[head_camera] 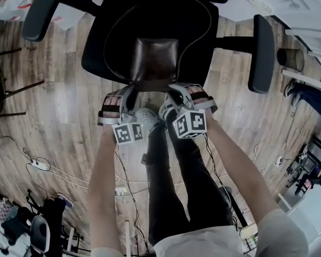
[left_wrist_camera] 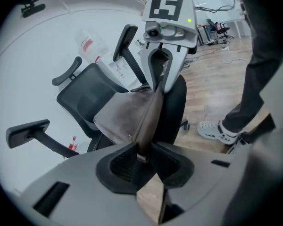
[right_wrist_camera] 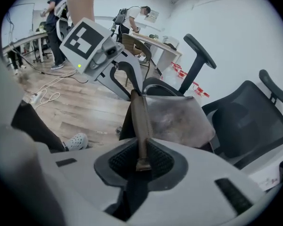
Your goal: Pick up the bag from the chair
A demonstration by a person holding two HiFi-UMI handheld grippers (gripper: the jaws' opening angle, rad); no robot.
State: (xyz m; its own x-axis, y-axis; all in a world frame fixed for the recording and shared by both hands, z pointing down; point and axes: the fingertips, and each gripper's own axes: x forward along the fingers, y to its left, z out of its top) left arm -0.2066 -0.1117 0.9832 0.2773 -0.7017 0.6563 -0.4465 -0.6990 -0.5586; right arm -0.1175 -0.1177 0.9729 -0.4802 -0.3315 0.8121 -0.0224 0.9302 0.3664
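A brown leather bag (head_camera: 155,60) sits over the front of the black office chair's seat (head_camera: 112,31). My left gripper (head_camera: 131,89) and right gripper (head_camera: 174,90) each hold one end of its near edge. In the left gripper view the bag (left_wrist_camera: 125,114) runs from my shut left gripper (left_wrist_camera: 141,155) to the right gripper (left_wrist_camera: 166,74) opposite. In the right gripper view the bag (right_wrist_camera: 177,117) has its edge strip pinched in my right gripper (right_wrist_camera: 142,161), with the left gripper (right_wrist_camera: 125,76) at the far end. I cannot tell whether the bag still touches the seat.
Two armrests (head_camera: 263,52) flank the chair. The person's legs and a white shoe (head_camera: 147,119) stand just behind the grippers on the wooden floor. Cables (head_camera: 40,165) trail at the left. A dark bin (head_camera: 291,59) stands at right. People stand by a desk (right_wrist_camera: 153,39) in the distance.
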